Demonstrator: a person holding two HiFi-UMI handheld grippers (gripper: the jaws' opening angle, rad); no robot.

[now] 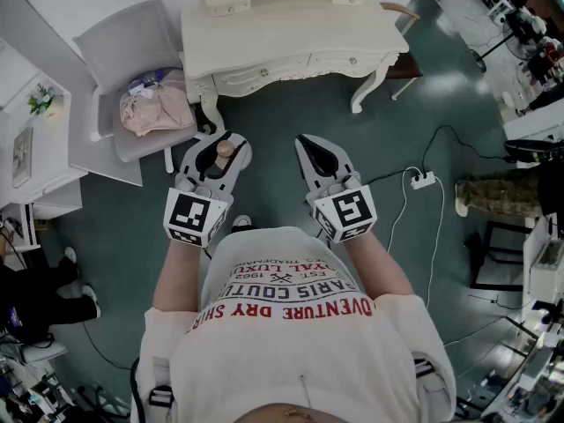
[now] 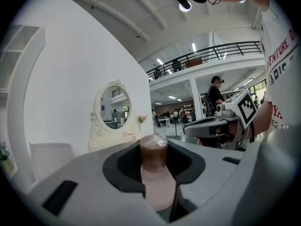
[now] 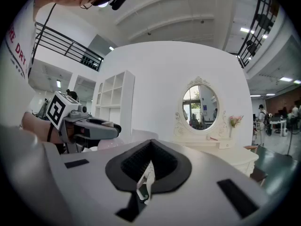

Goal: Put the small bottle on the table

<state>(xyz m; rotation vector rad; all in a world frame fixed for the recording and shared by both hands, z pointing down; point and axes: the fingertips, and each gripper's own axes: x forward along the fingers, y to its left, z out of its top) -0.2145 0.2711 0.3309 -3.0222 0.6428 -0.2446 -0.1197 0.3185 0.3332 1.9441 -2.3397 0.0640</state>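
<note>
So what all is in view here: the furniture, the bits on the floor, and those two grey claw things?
small bottle: one, pink with a brown cap, between the left gripper's jaws
dressing table: one, cream, straight ahead
mirror: one, oval, cream frame, on the dressing table
chair: one, pale grey, left of the dressing table
bundle: one, pink, on the chair seat
shelf unit: one, white, left of the chair
power strip: one, white, on the teal floor at right
left gripper: one, grey, closed on the small bottle
right gripper: one, grey, jaws together, empty
</note>
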